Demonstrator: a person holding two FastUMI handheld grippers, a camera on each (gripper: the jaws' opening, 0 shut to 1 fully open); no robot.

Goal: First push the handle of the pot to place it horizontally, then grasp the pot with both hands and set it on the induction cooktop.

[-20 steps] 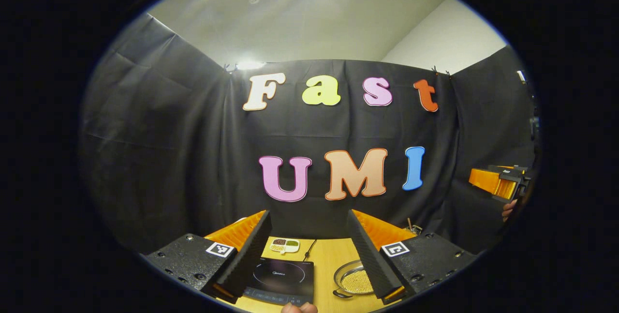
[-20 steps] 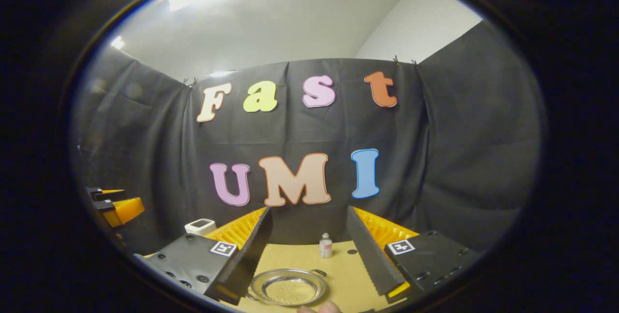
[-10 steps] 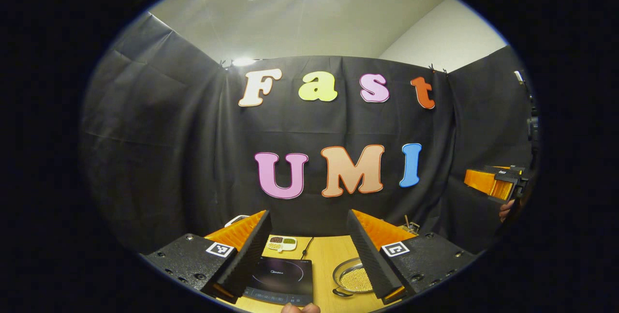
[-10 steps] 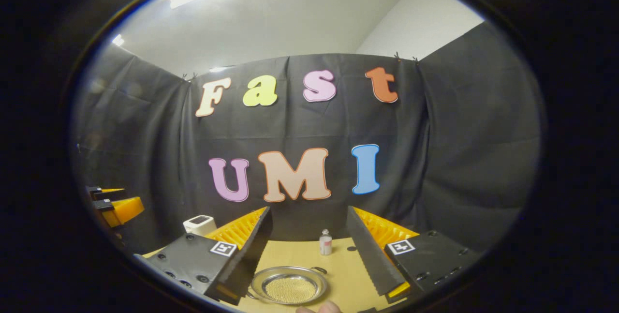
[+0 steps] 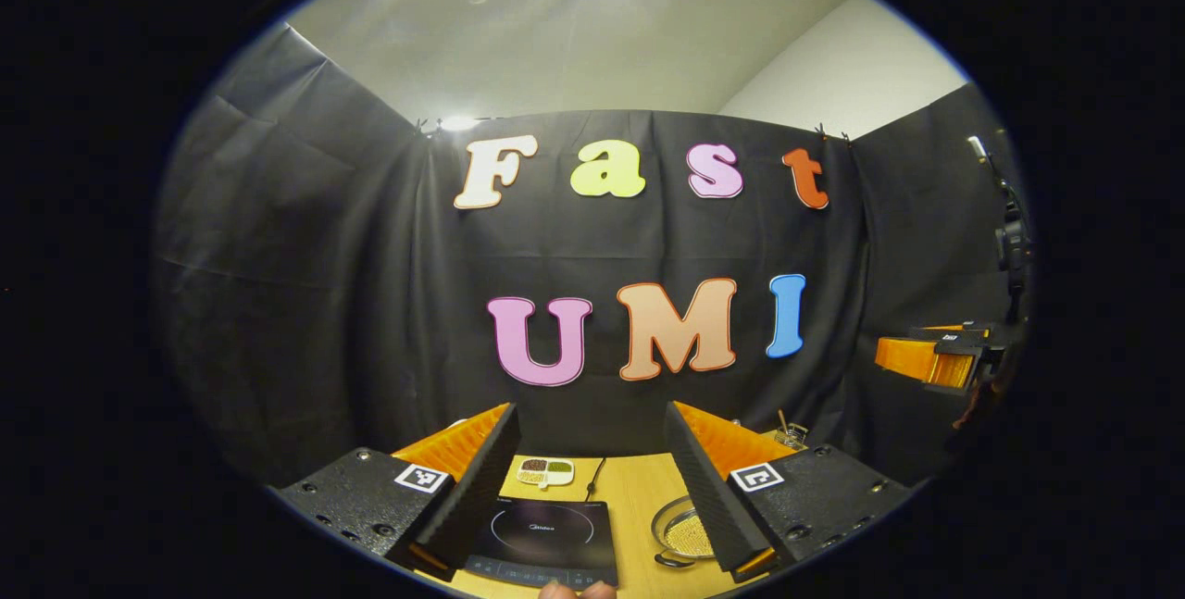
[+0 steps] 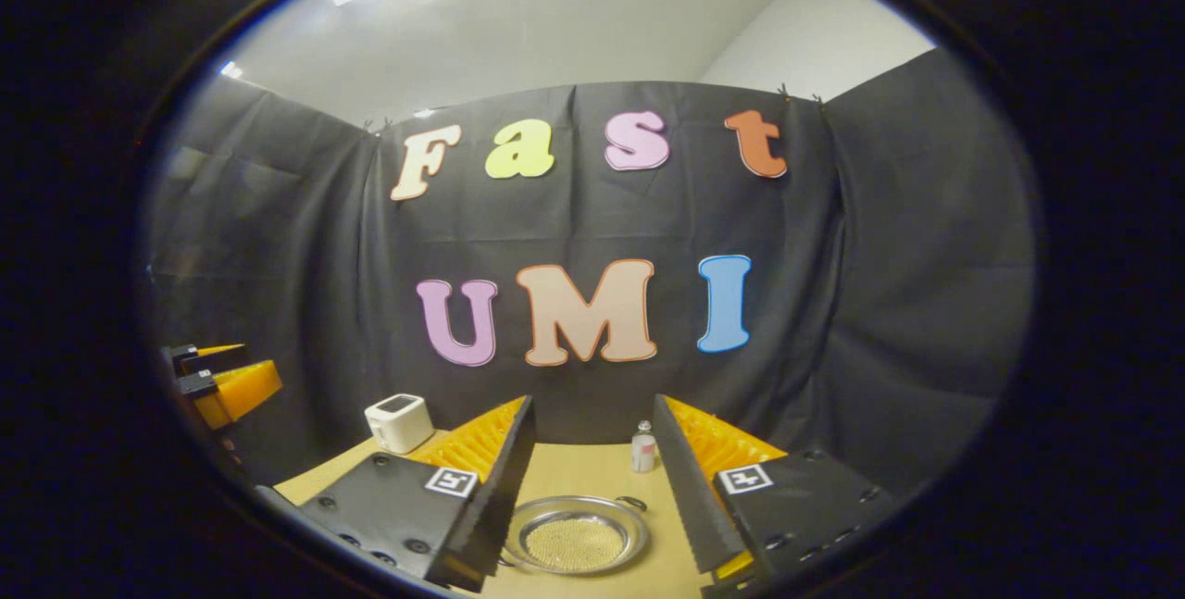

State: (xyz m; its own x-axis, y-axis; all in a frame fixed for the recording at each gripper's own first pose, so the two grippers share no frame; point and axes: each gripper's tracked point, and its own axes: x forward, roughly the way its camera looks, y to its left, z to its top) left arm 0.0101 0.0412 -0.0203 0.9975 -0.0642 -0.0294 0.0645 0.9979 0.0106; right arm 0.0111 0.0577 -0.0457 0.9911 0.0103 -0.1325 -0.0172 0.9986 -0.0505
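Note:
A shallow steel pot (image 6: 576, 539) holding yellowish grains sits on the wooden table (image 6: 574, 474), low between the fingers of my right gripper (image 6: 592, 479), which is open and above it. One small loop handle (image 6: 632, 503) shows at the pot's far right rim. In the left gripper view the black induction cooktop (image 5: 546, 534) lies below my open left gripper (image 5: 592, 479). The pot (image 5: 680, 532) stands to the cooktop's right, partly hidden by my right finger (image 5: 713, 497). Each gripper appears at the other view's edge: the right gripper (image 5: 935, 360) and the left gripper (image 6: 227, 381).
A small white dish of beans (image 5: 544, 469) and a cable (image 5: 592, 477) lie behind the cooktop. A white toaster (image 6: 399, 421) stands at the back left and a small bottle (image 6: 642, 449) behind the pot. The black cloth wall closes the back of the table.
The right gripper view has tipped down and closer: the pot and toaster show more fully, and its fingers stand slightly narrower. The left gripper view has shifted slightly, so the cooktop sits more central.

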